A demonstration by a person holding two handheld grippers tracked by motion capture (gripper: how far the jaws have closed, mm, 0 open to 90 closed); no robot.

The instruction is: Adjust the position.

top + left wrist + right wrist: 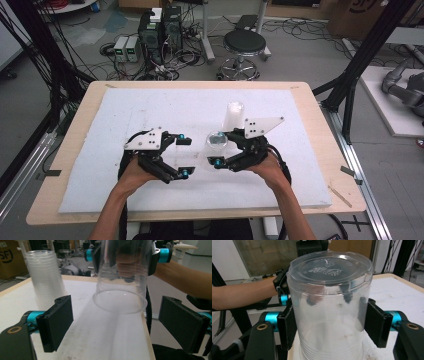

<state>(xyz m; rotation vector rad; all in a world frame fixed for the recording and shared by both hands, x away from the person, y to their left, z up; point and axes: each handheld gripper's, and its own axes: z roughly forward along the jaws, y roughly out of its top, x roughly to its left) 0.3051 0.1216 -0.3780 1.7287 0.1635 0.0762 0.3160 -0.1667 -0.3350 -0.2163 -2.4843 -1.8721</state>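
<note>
My right gripper [218, 149] is shut on a clear plastic cup [218, 140], held lying over with its mouth turned toward the left gripper. In the right gripper view both black pads [377, 323] press on the cup's [329, 302] sides, and its closed base faces away from the camera. My left gripper [185, 156] stands open a short way to the cup's left with nothing between its jaws. Seen from the left gripper [120, 325], the cup's [122, 277] open rim hangs just above the mat. A stack of clear cups [234, 116] [43, 277] stands upside down behind the right gripper.
A white foam mat [150, 105] covers most of the wooden table [310, 100]. Behind the table are a black stool [244, 45], computer boxes [160, 32] and loose cables on the floor. Black frame posts [360, 65] stand at the table's sides.
</note>
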